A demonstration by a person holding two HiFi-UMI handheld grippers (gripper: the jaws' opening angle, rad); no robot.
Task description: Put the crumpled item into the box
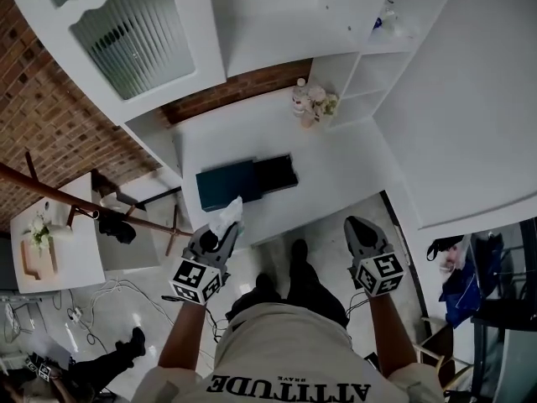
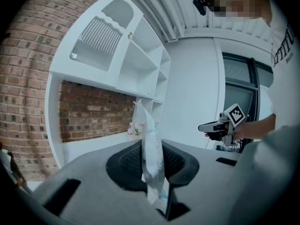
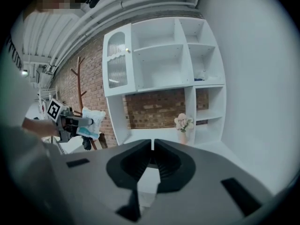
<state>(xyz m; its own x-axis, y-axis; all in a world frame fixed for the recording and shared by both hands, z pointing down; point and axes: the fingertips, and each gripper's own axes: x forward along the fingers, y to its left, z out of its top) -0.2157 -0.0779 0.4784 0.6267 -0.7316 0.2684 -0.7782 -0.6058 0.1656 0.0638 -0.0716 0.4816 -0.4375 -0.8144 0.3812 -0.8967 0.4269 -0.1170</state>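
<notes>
Overhead, left gripper clamped on the crumpled packet, dark box just ahead of its tips on the white counter. Left gripper view: packet upright, pinched between nearly closed jaws. Right gripper view: right gripper jaws together, holding nothing

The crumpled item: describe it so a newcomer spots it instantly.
Start at the white counter below the wall cabinets, where a dark box lies. Just before the counter's near edge, the left gripper pinches the crumpled item. It is the only pale, wrinkled bag, standing up between the jaws.
</notes>
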